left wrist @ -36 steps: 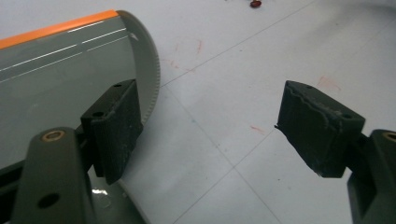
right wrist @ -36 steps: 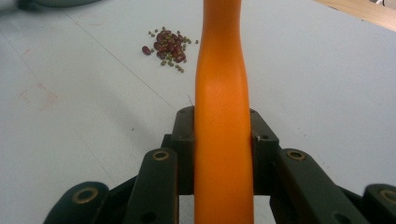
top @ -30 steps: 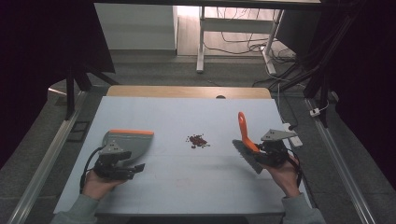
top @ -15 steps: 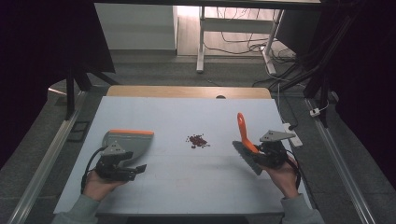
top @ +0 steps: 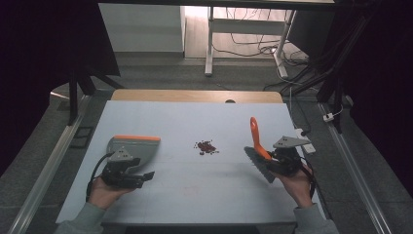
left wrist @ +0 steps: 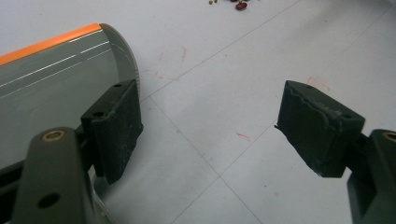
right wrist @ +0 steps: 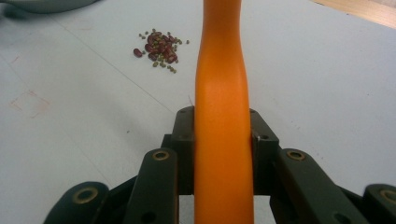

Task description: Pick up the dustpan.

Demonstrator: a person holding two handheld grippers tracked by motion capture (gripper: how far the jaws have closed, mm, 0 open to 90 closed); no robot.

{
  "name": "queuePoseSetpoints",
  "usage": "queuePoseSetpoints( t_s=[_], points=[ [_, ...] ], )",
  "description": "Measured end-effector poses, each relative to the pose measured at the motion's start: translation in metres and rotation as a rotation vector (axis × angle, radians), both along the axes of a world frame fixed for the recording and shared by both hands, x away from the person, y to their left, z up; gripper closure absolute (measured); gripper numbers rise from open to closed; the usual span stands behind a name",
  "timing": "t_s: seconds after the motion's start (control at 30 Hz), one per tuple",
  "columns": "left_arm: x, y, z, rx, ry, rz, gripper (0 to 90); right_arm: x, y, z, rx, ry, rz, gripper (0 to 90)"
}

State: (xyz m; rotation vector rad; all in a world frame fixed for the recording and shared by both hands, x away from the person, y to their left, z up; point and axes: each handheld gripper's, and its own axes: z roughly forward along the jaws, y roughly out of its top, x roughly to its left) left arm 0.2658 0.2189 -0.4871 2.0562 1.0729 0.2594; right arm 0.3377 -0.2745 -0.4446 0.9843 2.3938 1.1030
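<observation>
Dark room; grey floor (top: 160,73); white desk legs (top: 210,44); cables (top: 253,46) behind.

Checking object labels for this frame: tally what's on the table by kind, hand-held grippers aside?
Grey plastic dustpan with orange edge: 1
Orange-handled brush with dark bristles: 1
Pile of small red and green beans: 1
Total: 3

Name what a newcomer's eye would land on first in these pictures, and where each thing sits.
First the orange brush handle, clamped in the right gripper at the table's right. Next the small pile of beans mid-table. Then the grey dustpan with its orange edge at the left, beside the open left gripper.
</observation>
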Motion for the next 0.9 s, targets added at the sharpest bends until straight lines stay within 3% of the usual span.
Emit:
queuePoseSetpoints(
  t_s=[0.2,0.4,0.53,0.67,0.73,0.9],
  points=[
    [0.000,-0.001,0.003,0.007,0.011,0.022,22.9,0.001,-0.002,-0.001,-0.007,-0.003,-0.008,70.3],
    [0.004,-0.010,0.016,-0.014,0.007,0.052,22.8,0.001,-0.004,-0.001,0.004,-0.003,-0.002,70.3],
    [0.009,-0.014,0.027,0.022,0.030,0.077,22.6,0.001,-0.005,-0.001,0.004,-0.003,-0.001,70.3],
    [0.011,-0.011,0.033,0.025,0.026,0.116,22.5,0.001,-0.005,-0.001,0.005,-0.005,-0.003,70.3],
    [0.013,-0.005,0.034,0.026,0.031,0.164,22.8,0.001,-0.005,0.000,0.005,-0.006,-0.005,70.3],
    [0.014,0.003,0.033,0.066,0.062,0.201,22.8,0.001,-0.005,-0.001,0.001,-0.002,-0.004,70.3]
  ],
)
